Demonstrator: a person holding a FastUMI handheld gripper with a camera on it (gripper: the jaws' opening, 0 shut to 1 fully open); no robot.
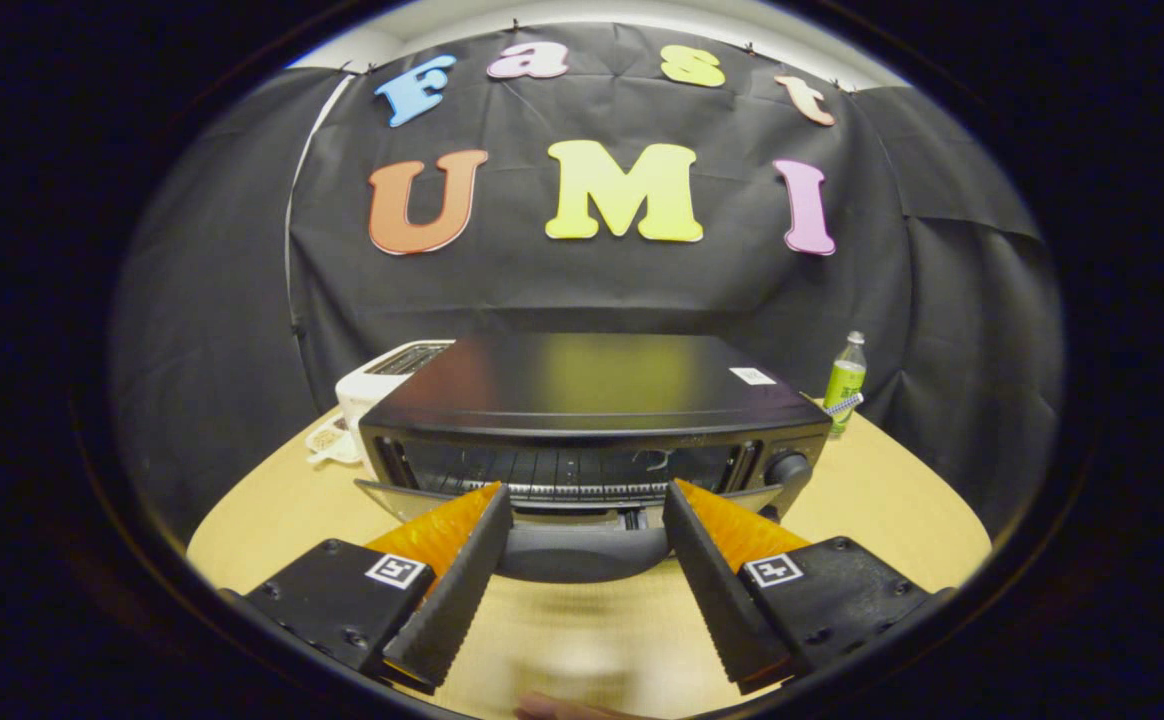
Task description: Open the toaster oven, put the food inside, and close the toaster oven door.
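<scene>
The black toaster oven [592, 385] stands on the wooden table just ahead of my fingers. Its glass door [397, 497] is swung down toward me, and the wire rack [572, 490] shows inside. The door's dark curved handle [582, 555] lies between my two fingers. My gripper [587, 495] is open, with its tips reaching to the door's edge, one at each side of the handle. Neither ribbed pad visibly presses on the handle.
A white slot toaster [382, 375] stands behind the oven's left corner, with a small pale dish [330, 442] beside it. To the right of the oven stands a green bottle [844, 385]. Bare tabletop [892, 500] lies at both sides. Something pinkish and blurred [562, 708] shows below my fingers.
</scene>
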